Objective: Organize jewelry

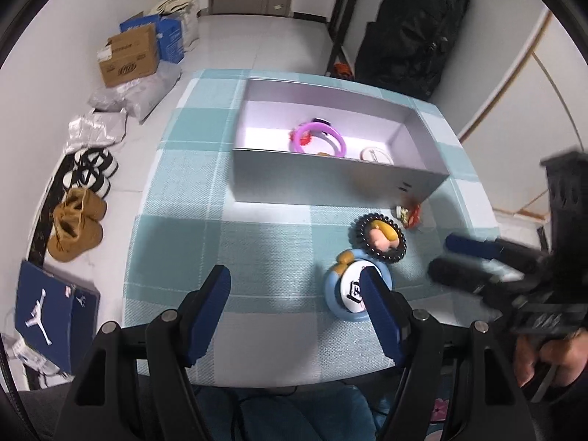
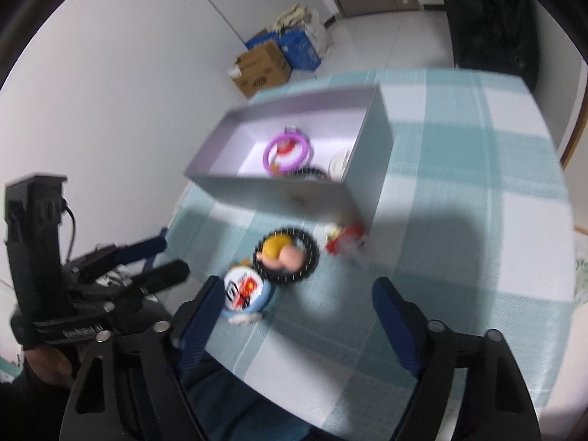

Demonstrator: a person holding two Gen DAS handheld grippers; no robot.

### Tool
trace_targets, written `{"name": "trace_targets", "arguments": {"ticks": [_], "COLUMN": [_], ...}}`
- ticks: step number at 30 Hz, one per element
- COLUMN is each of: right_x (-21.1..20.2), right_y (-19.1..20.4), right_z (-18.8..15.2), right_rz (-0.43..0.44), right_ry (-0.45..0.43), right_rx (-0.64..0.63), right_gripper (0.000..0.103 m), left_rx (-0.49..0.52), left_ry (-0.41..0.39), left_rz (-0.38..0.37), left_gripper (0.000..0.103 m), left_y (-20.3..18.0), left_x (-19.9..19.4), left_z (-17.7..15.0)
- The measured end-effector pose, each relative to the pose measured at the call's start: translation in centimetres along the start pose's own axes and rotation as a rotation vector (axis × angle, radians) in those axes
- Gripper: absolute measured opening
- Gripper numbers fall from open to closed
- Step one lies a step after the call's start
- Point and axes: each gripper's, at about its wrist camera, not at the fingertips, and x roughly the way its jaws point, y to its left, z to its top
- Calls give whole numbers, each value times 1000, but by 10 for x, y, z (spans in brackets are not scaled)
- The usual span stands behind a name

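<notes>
A grey open box (image 1: 330, 176) (image 2: 279, 193) stands on the checked tablecloth. Inside it lie a purple ring bracelet (image 1: 319, 139) (image 2: 287, 150) over a red piece, and a white round item (image 1: 376, 155). In front of the box lie a black beaded bracelet with a doll figure (image 1: 380, 238) (image 2: 286, 255), a small red and white trinket (image 1: 409, 216) (image 2: 343, 239), and a blue round badge (image 1: 354, 292) (image 2: 244, 294). My left gripper (image 1: 294, 297) is open and empty beside the badge. My right gripper (image 2: 297, 305) is open and empty, also seen in the left wrist view (image 1: 444, 257).
The table's near edge (image 1: 294, 378) is just under my grippers. On the floor left of the table are shoes (image 1: 75, 233), cardboard boxes (image 1: 128, 57) and a blue shoe box (image 1: 47, 316). A black backpack (image 1: 411, 29) stands behind the table.
</notes>
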Motion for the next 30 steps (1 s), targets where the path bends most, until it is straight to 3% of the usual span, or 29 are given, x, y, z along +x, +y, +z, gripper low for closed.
{"name": "trace_targets", "arguments": {"ticks": [4, 8, 13, 20, 24, 27, 30], "right_x": [11, 22, 36, 52, 59, 58, 56], "right_y": [15, 15, 22, 43, 51, 50, 47], "right_z": [-2, 5, 14, 17, 18, 20, 19], "right_rz": [-12, -3, -64, -192, -241, -225, -217], "right_ry": [6, 10, 10, 2, 1, 0, 0], "right_rx": [-61, -26, -34, -157, -203, -187, -175], "right_gripper": [71, 71, 71, 71, 60, 50, 49], "left_rx": [-37, -32, -17, -52, -60, -43, -33], "left_ry": [-4, 19, 19, 5, 16, 18, 23], "left_rz": [6, 11, 8, -5, -7, -8, -11], "left_gripper": [68, 68, 68, 68, 68, 68, 68], "left_y": [10, 11, 14, 31, 31, 27, 26], "left_x": [-2, 4, 1, -5, -2, -2, -2], "left_z": [-1, -3, -4, -1, -2, -3, -3]}}
